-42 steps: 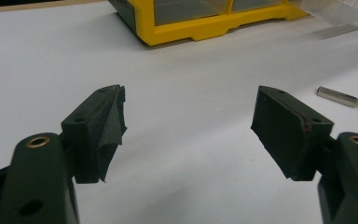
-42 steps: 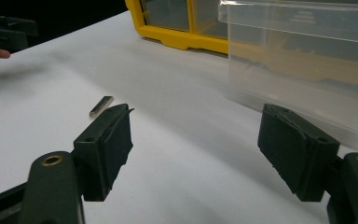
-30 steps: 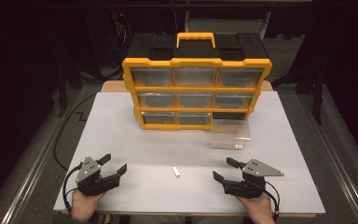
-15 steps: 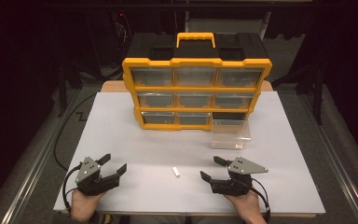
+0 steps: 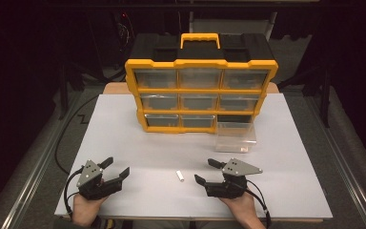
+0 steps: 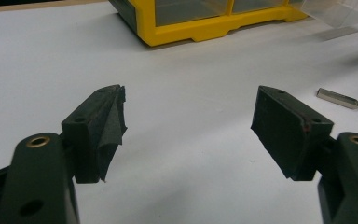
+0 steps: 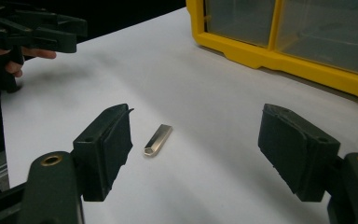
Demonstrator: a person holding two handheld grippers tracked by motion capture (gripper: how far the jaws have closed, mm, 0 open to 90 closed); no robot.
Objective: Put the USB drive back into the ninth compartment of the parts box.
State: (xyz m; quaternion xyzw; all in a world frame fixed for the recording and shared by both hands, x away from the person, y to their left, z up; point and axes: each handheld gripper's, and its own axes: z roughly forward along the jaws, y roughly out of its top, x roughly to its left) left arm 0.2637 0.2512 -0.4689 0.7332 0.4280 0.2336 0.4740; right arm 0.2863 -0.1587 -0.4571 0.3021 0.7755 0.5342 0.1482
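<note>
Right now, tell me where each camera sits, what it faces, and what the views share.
High view: above the person's side, looking forward and down on the white table, organizer, left gripper, right gripper and both hands.
Left gripper view: rides the left gripper, low over the table, facing the organizer's base; its own fingers show.
Right gripper view: rides the right gripper, facing the other gripper.
Shared: the small metal bit.

no readable text, labels or numbers anywhere
</note>
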